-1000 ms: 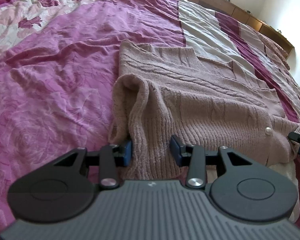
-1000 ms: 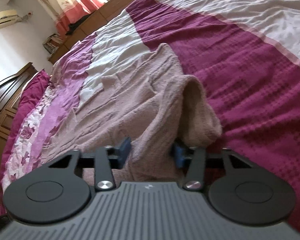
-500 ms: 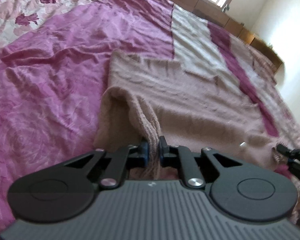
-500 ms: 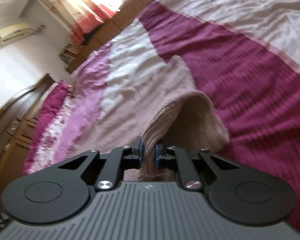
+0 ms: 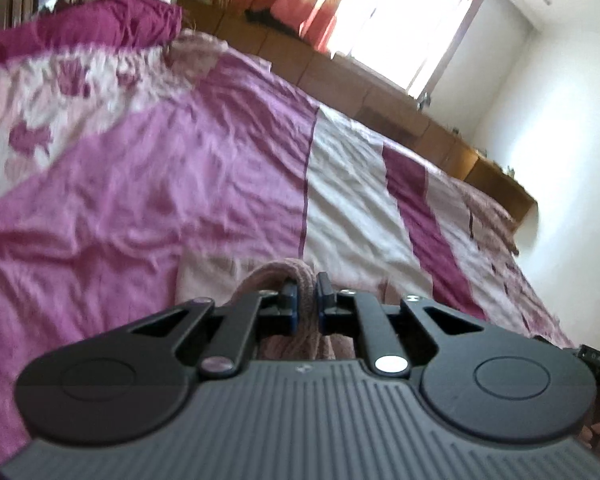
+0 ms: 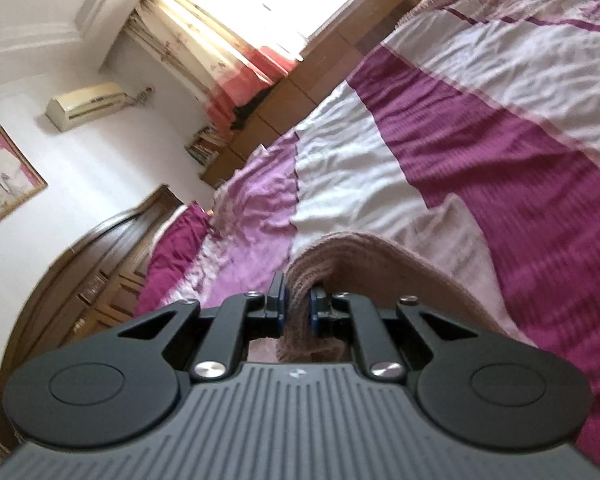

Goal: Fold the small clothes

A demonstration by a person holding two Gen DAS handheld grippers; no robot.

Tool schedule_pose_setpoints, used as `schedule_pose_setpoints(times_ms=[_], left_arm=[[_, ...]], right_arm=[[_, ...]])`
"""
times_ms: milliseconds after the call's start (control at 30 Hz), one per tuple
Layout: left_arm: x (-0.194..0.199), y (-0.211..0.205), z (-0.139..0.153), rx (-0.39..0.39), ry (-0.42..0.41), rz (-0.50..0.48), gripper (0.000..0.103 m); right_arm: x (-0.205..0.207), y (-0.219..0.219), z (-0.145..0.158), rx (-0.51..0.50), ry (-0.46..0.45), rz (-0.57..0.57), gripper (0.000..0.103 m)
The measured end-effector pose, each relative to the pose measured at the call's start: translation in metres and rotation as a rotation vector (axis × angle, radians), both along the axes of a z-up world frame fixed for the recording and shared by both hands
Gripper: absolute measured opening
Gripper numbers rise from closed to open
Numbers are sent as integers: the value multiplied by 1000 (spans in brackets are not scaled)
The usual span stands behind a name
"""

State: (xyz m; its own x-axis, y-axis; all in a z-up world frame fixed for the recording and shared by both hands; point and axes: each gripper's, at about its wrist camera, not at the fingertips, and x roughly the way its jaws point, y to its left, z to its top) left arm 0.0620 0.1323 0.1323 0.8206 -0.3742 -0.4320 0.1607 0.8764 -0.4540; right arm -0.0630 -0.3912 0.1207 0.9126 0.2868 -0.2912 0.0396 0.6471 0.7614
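A dusty-pink knitted cardigan (image 5: pixel 306 300) is pinched by its ribbed hem in my left gripper (image 5: pixel 307 292), which is shut on it above the bed. In the right wrist view the same cardigan (image 6: pixel 364 252) arches up from between the blue pads of my right gripper (image 6: pixel 298 306), also shut on a fold of the knit. Both grippers are lifted off the bedspread and tilt toward the far side of the room. Most of the garment hangs below the gripper bodies, hidden from both cameras.
The bed is covered by a bedspread (image 5: pixel 148 184) in pink, white and dark magenta stripes (image 6: pixel 500 140). A wooden ledge (image 5: pixel 380 92) runs under the bright window (image 5: pixel 396 20). A wooden headboard (image 6: pixel 100 264) and a framed picture (image 6: pixel 4 176) stand at the left.
Both grippers closed on the cardigan's hem and then rose, lifting the edge off the bed. The views tipped up, so the flat garment dropped out of sight and the window and walls appeared.
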Motion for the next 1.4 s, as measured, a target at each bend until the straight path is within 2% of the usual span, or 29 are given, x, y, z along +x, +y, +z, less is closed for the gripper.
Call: schedule_pose_setpoints(times_ms=[133, 267, 433, 600, 700, 733, 833, 900, 1067, 1200, 1300, 1400], left_arm=[[25, -2, 6, 17, -29, 39, 10], [60, -8, -7, 51, -4, 73, 10], [105, -22, -43, 136, 64, 103, 10], [126, -35, -77, 253, 115, 106, 12], [125, -36, -90, 297, 133, 103, 13], [124, -36, -93, 309, 138, 100, 14], [117, -31, -95, 303, 159, 95, 28], [112, -27, -93, 277, 163, 75, 34], [94, -27, -85, 237, 155, -15, 35], [92, -39, -87, 200, 185, -141, 35], [99, -52, -91, 232, 187, -191, 35], [117, -62, -98, 266, 195, -180, 34]], right_arm=[[22, -6, 12, -20, -38, -25, 12], [57, -11, 2, -17, -25, -70, 12], [101, -9, -40, -67, 61, -123, 12], [124, -8, -85, -104, 183, -167, 14], [123, -11, -103, -87, 224, -177, 38], [121, -13, -105, -80, 221, -180, 43], [114, -17, -106, -57, 214, -160, 57], [109, -17, -100, -66, 219, -139, 62], [113, -7, -88, -118, 237, -1, 65], [132, 1, -87, -95, 251, 113, 65], [149, 8, -85, -95, 255, 150, 65], [164, 8, -85, -76, 253, 123, 65]])
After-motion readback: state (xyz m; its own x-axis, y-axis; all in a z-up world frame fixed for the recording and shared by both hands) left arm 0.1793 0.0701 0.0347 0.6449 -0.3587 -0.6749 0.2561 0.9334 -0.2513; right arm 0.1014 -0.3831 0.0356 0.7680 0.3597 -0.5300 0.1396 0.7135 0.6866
